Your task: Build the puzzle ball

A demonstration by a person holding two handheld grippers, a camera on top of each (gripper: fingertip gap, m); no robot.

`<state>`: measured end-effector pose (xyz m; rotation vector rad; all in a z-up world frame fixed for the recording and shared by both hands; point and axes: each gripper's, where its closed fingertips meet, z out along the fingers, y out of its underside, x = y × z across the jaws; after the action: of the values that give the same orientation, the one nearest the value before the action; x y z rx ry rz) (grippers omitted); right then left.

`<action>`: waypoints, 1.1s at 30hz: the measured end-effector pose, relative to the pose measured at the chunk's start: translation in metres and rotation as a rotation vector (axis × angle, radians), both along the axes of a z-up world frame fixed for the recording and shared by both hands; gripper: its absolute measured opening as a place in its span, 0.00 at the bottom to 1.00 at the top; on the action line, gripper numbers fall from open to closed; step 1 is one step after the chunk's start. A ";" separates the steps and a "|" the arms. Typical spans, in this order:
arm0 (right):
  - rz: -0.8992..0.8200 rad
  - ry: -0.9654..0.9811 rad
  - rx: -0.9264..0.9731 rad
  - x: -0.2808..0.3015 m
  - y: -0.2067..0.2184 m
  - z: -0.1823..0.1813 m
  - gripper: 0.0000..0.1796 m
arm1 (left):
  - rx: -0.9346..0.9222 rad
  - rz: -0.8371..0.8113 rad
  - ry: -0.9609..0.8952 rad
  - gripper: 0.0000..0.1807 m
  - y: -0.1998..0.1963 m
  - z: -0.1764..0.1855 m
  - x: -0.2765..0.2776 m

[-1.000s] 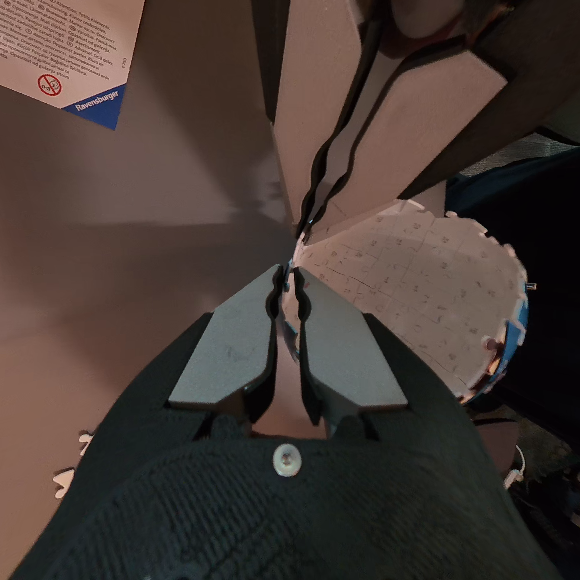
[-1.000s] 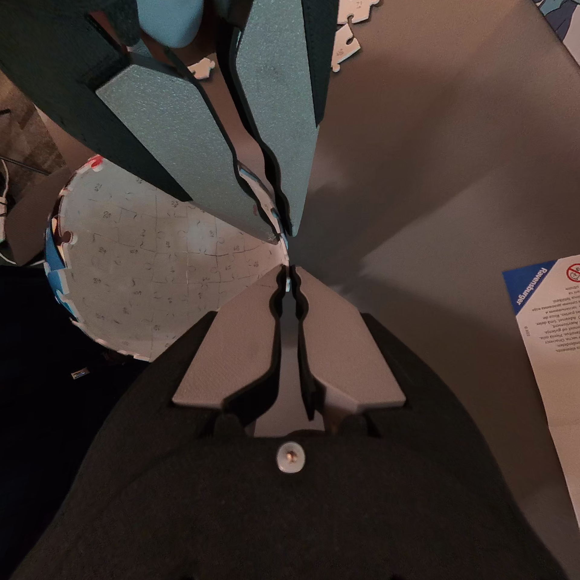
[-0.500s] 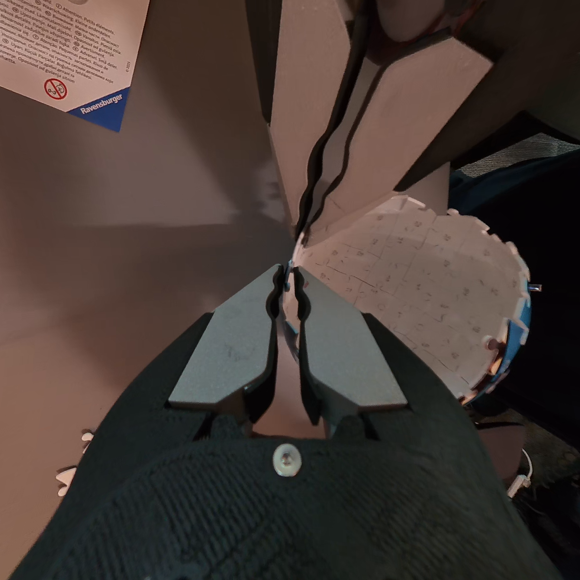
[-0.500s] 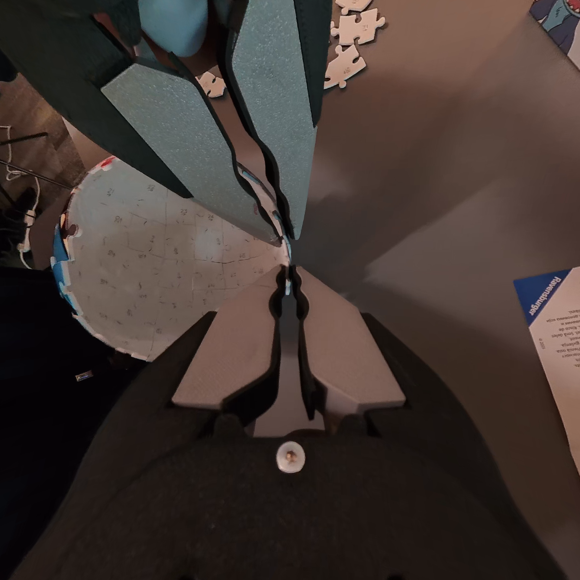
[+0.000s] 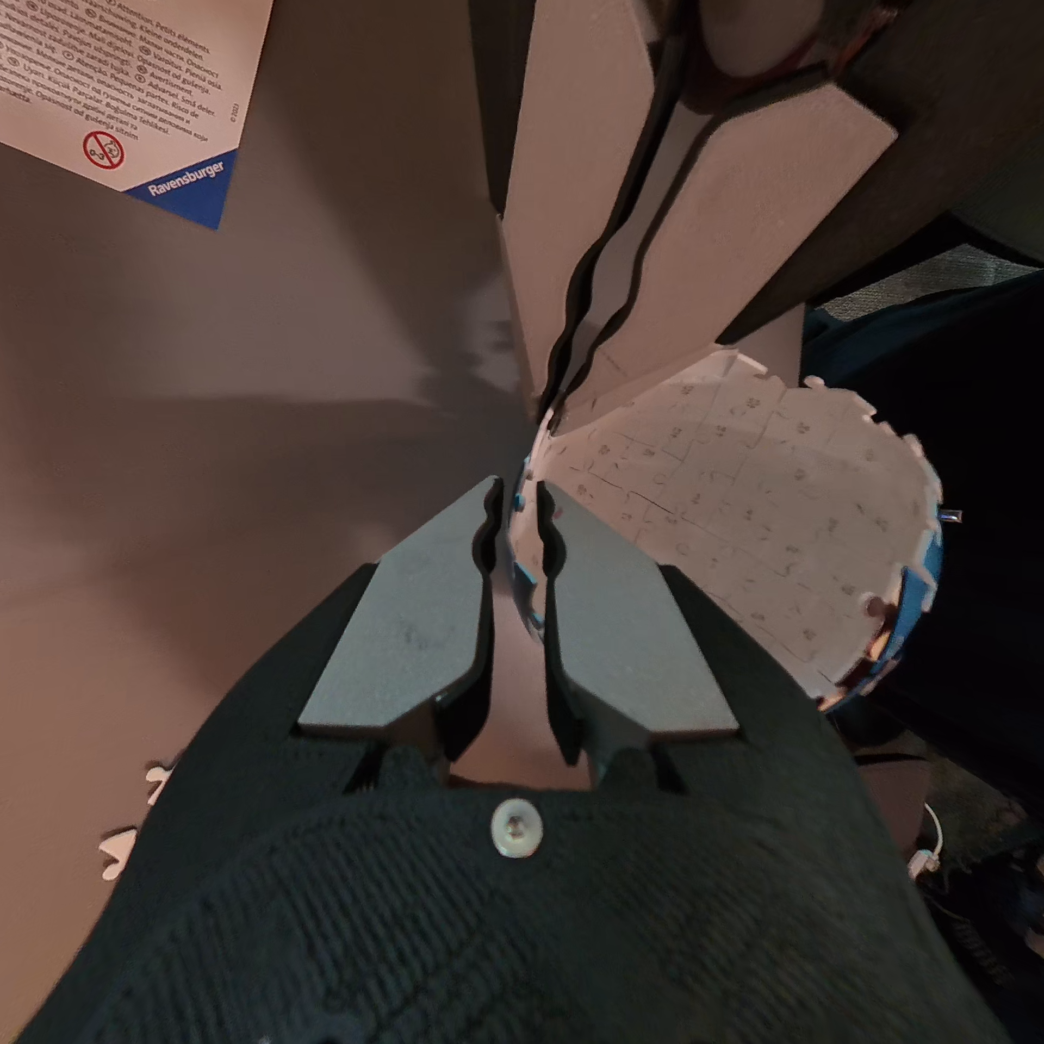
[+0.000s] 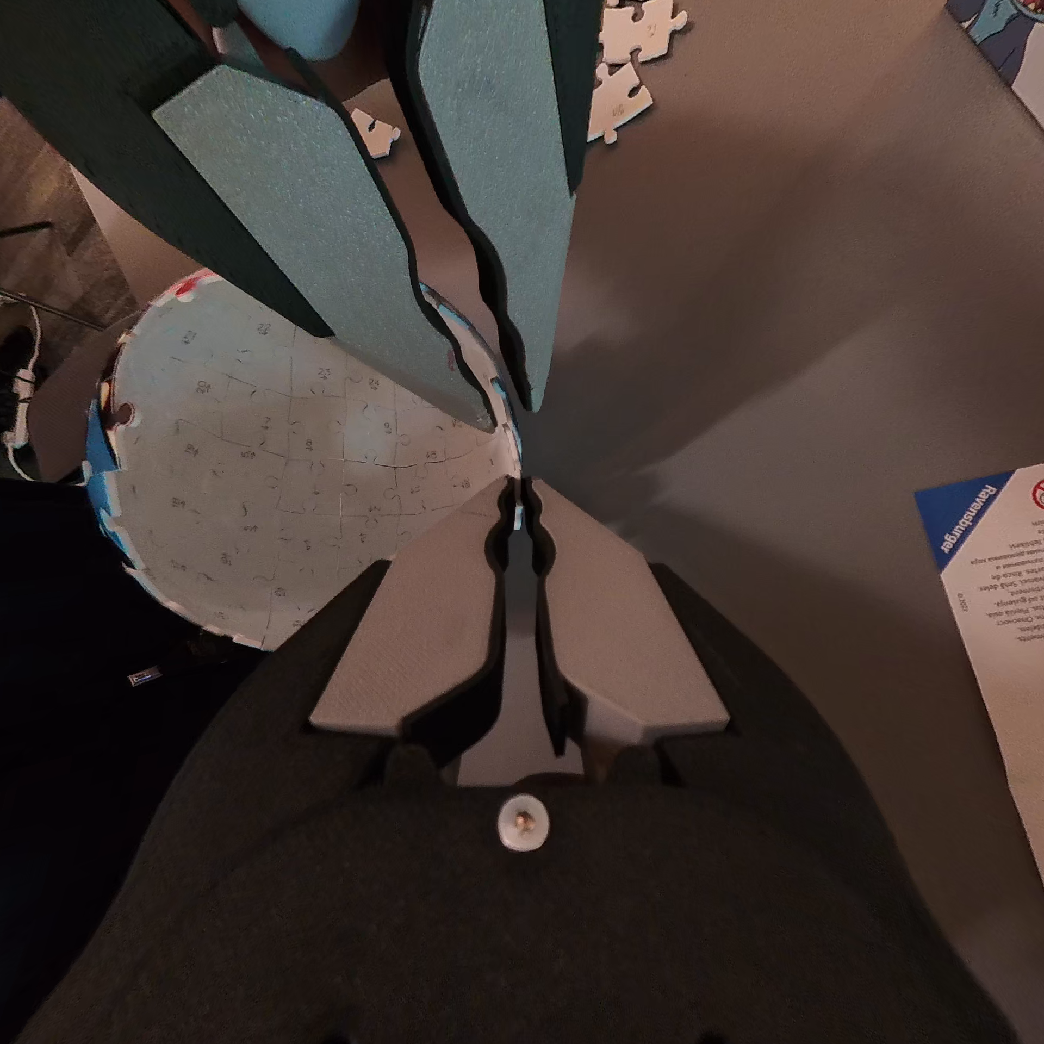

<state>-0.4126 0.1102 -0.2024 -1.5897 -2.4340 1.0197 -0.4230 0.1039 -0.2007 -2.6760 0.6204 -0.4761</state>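
Puzzle ball (image 5: 734,508) approx half built, an open bowl held off the counter (image 5: 226,452) edge. Left gripper (image 5: 518,486) jaws slightly parted around its rim; right gripper (image 6: 518,484) jaws pinch the rim. Loose pieces (image 6: 627,51) remain.

Left tongs (image 5: 518,488) spreading: gap between fingertips wider than half a second ago, rim of puzzle ball shell (image 5: 734,520) now loose between them, outer finger off it. Right tongs (image 6: 520,487) unchanged in grip, pinched on rim. Right wrist view sliding: loose puzzle pieces (image 6: 624,68) coming further into top of frame, printed leaflet (image 6: 994,593) drifting toward right edge. Shell edging away from left camera.
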 end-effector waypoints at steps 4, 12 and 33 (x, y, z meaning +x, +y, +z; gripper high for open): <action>0.003 -0.010 0.014 0.000 0.000 0.000 0.00 | 0.003 -0.003 -0.001 0.06 0.001 0.001 0.001; -0.010 -0.005 0.030 0.000 0.000 0.001 0.00 | 0.009 -0.001 -0.003 0.02 0.004 0.000 0.004; -0.002 0.013 -0.080 -0.001 0.000 0.000 0.03 | 0.025 0.000 0.011 0.02 0.005 -0.001 0.002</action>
<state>-0.4132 0.1097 -0.2024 -1.6027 -2.4119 1.1367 -0.4208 0.1093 -0.2016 -2.6564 0.6256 -0.4510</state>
